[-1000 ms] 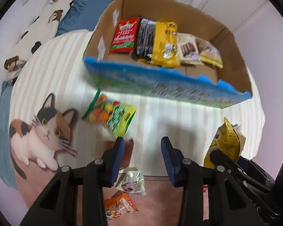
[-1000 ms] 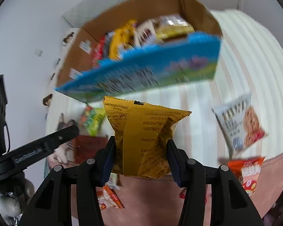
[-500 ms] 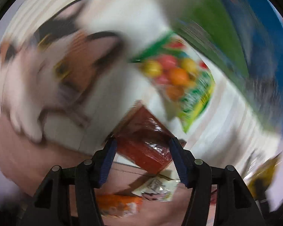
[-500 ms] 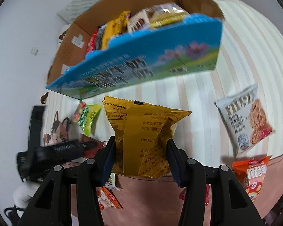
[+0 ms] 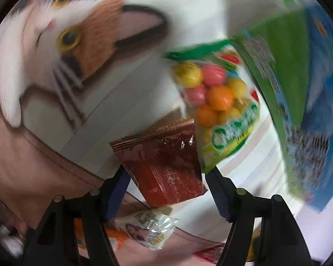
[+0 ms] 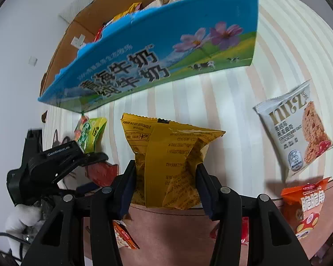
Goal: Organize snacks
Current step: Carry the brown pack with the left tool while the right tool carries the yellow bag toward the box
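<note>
My right gripper (image 6: 165, 186) is shut on a yellow snack bag (image 6: 168, 155) and holds it above the rug, in front of the blue cardboard box (image 6: 157, 51) that has several snacks inside. My left gripper (image 5: 167, 188) is open, low over the rug, with its jaws either side of a dark red packet (image 5: 164, 164). The packet also shows in the right wrist view (image 6: 102, 173) under the left gripper (image 6: 93, 157). A green bag of coloured candy balls (image 5: 219, 102) lies just beyond it, next to the box wall (image 5: 299, 88).
A cat-print rug (image 5: 84, 44) covers the floor. A grey biscuit pack (image 6: 297, 130) and an orange snack bag (image 6: 306, 206) lie at the right. A clear packet (image 5: 151, 226) and an orange packet (image 6: 124, 237) lie near the grippers.
My left gripper has dropped fast toward the rug and turned left, ending around the dark red packet. My right gripper has moved closer to the box with the yellow bag.
</note>
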`<state>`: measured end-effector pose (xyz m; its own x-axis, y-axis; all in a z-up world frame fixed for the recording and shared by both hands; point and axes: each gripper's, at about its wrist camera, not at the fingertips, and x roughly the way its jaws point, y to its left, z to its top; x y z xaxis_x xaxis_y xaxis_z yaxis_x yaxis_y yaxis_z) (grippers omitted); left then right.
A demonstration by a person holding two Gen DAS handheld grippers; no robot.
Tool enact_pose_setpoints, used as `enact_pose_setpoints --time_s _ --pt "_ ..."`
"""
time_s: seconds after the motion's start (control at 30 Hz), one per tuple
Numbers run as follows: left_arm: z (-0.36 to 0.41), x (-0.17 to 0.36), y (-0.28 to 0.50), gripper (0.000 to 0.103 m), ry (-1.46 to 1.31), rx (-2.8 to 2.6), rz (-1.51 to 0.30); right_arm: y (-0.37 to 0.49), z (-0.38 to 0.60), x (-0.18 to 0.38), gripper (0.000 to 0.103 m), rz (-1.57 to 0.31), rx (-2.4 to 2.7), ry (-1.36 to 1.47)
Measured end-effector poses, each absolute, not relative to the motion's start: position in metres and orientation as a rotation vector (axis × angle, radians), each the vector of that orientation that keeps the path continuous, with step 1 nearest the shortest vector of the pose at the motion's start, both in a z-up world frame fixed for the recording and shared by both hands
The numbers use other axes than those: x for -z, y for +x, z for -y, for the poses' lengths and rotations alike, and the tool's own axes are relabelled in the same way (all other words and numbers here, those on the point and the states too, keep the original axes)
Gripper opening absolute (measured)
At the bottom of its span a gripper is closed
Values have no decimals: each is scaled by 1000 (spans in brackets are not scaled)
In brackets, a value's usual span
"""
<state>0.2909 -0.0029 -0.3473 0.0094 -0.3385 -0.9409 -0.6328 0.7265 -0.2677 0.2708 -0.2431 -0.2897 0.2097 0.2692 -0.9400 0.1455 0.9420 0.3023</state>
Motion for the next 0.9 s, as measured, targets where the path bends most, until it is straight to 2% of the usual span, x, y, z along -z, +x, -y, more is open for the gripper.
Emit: enact_pose_setpoints --time_s 0.07,0.2,0.37,0.67,0.9 --pt "17 340 289 57 -648 -237 -1579 269 239 291 54 -1369 -97 354" --pt "38 326 277 55 -354 -146 -1528 262 233 293 54 -1370 -115 334" --pt "51 297 261 54 -157 -95 -1429 256 233 286 54 -1343 -130 329" --pt "78 185 255 54 -120 66 -1223 259 240 220 54 -1224 -213 354" --pt "105 124 351 55 -137 223 -1190 314 255 157 54 -1124 -232 320"
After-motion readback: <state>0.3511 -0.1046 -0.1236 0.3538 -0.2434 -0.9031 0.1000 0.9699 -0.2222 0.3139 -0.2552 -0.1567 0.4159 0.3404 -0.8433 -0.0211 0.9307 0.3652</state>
